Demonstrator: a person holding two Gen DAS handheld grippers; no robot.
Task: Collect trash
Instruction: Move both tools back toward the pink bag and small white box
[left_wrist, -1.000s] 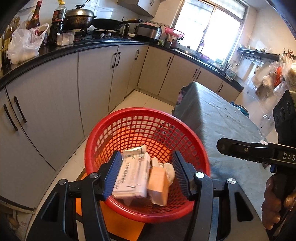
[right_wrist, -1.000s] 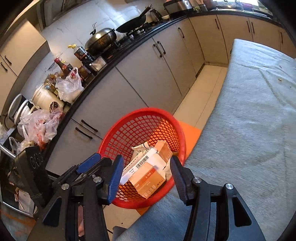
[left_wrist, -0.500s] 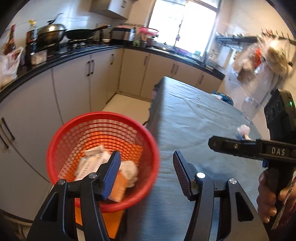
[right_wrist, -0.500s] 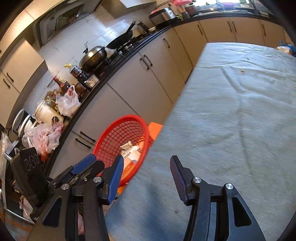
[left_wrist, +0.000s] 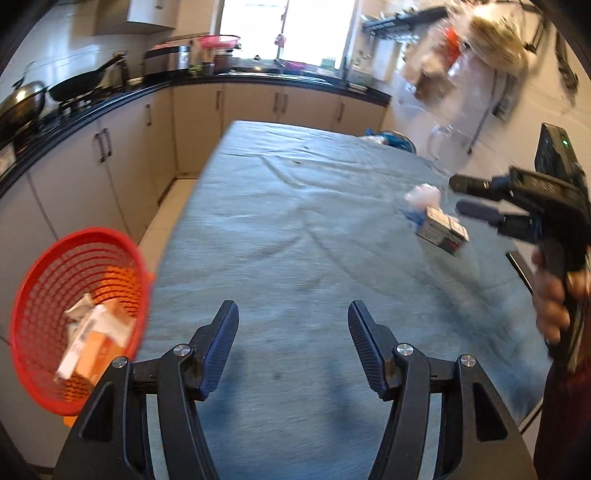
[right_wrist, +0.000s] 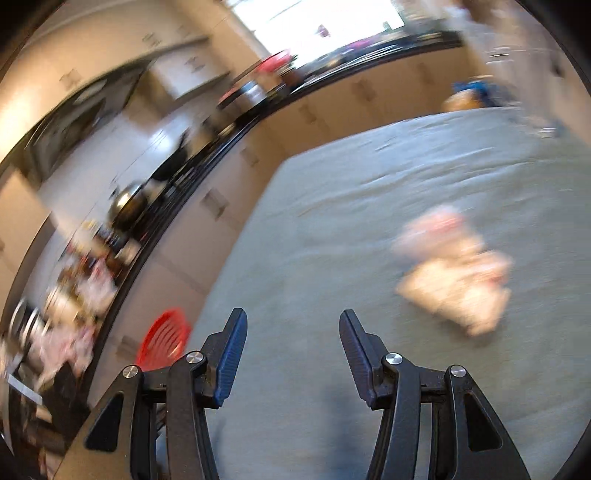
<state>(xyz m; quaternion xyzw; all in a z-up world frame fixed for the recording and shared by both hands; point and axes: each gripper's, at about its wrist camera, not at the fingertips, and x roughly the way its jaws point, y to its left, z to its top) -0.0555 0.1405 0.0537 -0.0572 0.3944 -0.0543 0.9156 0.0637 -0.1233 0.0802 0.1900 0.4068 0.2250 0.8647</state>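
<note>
A red mesh basket (left_wrist: 44, 280) holding cartons and crumpled paper sits off the table's left edge; the right wrist view shows this basket (right_wrist: 164, 341) small and blurred. On the grey tablecloth (left_wrist: 295, 229) at the right lie a small grey carton (left_wrist: 441, 230) and a pinkish wrapper (left_wrist: 423, 195); the right wrist view shows them as a blurred pale heap (right_wrist: 454, 273). My left gripper (left_wrist: 293, 317) hangs over bare cloth, its jaws opening with nothing between them. My right gripper (right_wrist: 291, 328) is open and empty, left of the heap; seen from the left wrist (left_wrist: 458, 195), it is beside the carton.
Beige cabinets under a black counter (left_wrist: 96, 107) with a wok and pans run along the left and far walls. Bags hang on the right wall (left_wrist: 491, 48). A person's hand (left_wrist: 554, 295) grips the right tool. A blue object (left_wrist: 391, 138) lies at the table's far corner.
Both grippers swung right, away from over the basket to above the table. The basket slid to the left edge of both views. The carton and wrapper came into sight.
</note>
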